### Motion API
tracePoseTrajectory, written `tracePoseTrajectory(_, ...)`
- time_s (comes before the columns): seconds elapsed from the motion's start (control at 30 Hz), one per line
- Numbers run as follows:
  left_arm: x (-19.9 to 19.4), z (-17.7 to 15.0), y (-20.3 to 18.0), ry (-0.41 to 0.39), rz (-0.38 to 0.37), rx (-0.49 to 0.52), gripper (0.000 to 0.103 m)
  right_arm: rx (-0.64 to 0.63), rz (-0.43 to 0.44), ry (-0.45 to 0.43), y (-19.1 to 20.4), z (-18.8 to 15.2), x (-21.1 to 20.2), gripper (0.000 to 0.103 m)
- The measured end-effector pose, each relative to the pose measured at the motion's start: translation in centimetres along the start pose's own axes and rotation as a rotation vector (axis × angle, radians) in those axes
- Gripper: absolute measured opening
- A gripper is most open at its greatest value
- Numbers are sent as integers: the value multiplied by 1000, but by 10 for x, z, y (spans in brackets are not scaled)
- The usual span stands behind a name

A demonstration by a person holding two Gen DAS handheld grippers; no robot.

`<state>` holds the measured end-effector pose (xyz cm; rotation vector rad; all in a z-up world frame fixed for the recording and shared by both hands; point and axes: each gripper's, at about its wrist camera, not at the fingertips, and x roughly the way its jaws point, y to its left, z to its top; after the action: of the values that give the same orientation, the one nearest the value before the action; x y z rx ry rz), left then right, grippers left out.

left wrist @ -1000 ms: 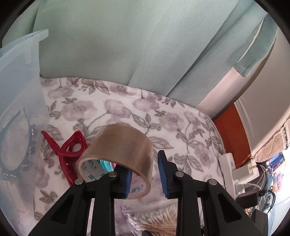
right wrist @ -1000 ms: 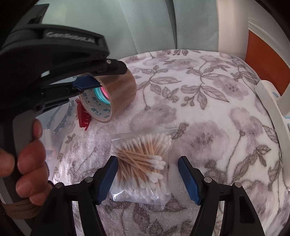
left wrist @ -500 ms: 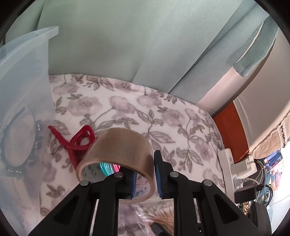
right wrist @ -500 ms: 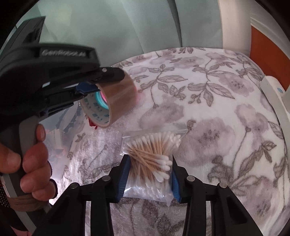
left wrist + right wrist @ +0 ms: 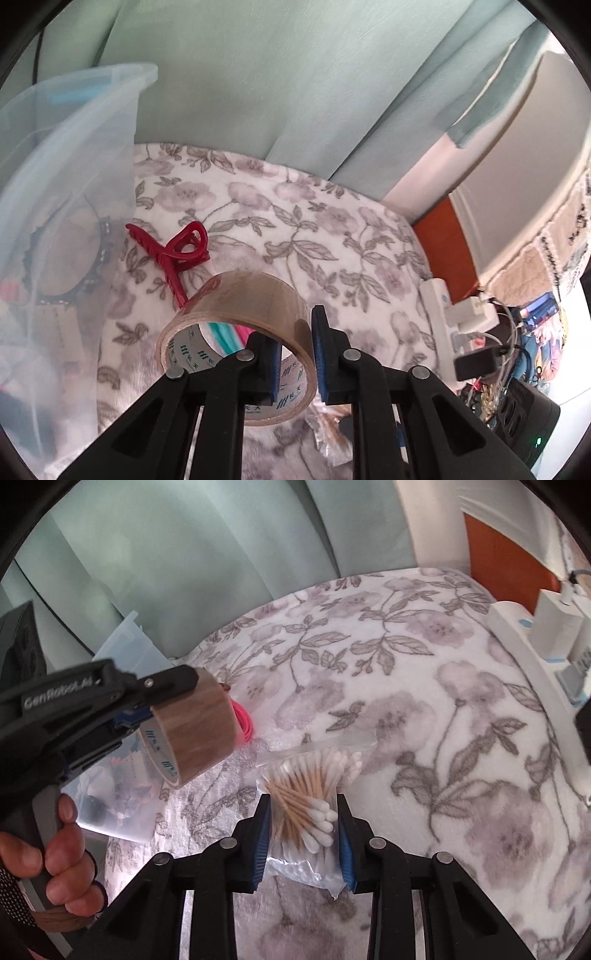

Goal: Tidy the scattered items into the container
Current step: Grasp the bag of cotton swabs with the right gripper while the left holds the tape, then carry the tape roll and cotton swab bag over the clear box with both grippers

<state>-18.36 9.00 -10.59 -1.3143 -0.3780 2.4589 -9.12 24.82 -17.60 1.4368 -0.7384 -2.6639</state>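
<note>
My left gripper [image 5: 297, 354] is shut on the wall of a brown tape roll [image 5: 240, 314] and holds it above the floral blanket; the roll also shows in the right wrist view [image 5: 192, 731]. My right gripper [image 5: 301, 830] is shut on a clear bag of cotton swabs [image 5: 306, 797] lying on the blanket. A red hair claw [image 5: 173, 254] lies on the blanket beside the translucent container [image 5: 66, 177], which stands at the left and holds a dark headband [image 5: 74, 273].
Pink and teal bands [image 5: 243, 723] lie under the tape roll. A white power strip with plugs [image 5: 546, 642] runs along the blanket's right edge. Green curtains [image 5: 277, 85] hang behind. Cables and chargers [image 5: 491, 350] sit at the right.
My left gripper has lifted the tape roll up and away from the hair claw. My right gripper has closed from open onto the bag of cotton swabs.
</note>
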Motion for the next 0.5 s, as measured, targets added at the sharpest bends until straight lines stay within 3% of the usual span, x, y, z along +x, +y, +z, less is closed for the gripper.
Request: tracePoseTrajectory(0.5,-89,-10,-25,-110,-33,42,14,8,14,-150,15,-2,-82,34)
